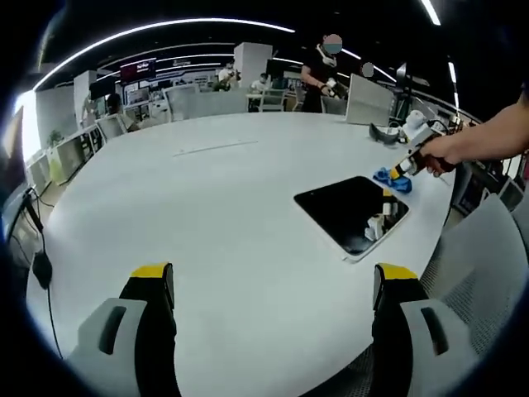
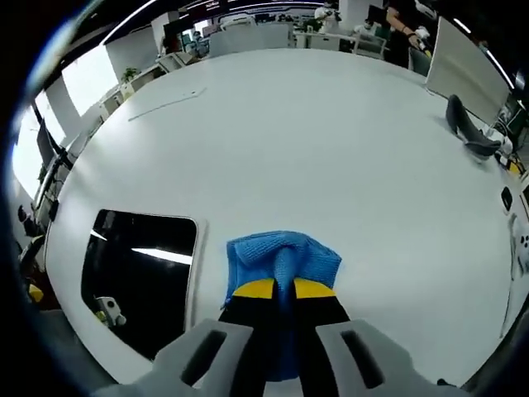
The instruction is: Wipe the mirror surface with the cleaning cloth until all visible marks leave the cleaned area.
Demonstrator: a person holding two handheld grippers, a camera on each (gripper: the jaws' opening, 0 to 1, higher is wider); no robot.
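A dark rectangular mirror [image 1: 351, 212] lies flat on the white table, to the right of the middle in the left gripper view; its surface reflects ceiling lights. The same mirror [image 2: 145, 271] sits low left in the right gripper view. A blue cleaning cloth [image 2: 281, 265] rests on the table just beside the mirror's edge, and my right gripper [image 2: 285, 288] is shut on a fold of it. In the left gripper view a person's hand holds the right gripper [image 1: 402, 170] over the blue cloth [image 1: 391, 179] at the mirror's far corner. My left gripper [image 1: 273, 277] stands open above bare table.
The large round white table [image 1: 207, 198] spreads far beyond the mirror. A dark curved object [image 2: 467, 128] lies near the table's far right side. Grey chairs [image 1: 475, 265] stand at the near right edge. Desks, monitors and people fill the office behind.
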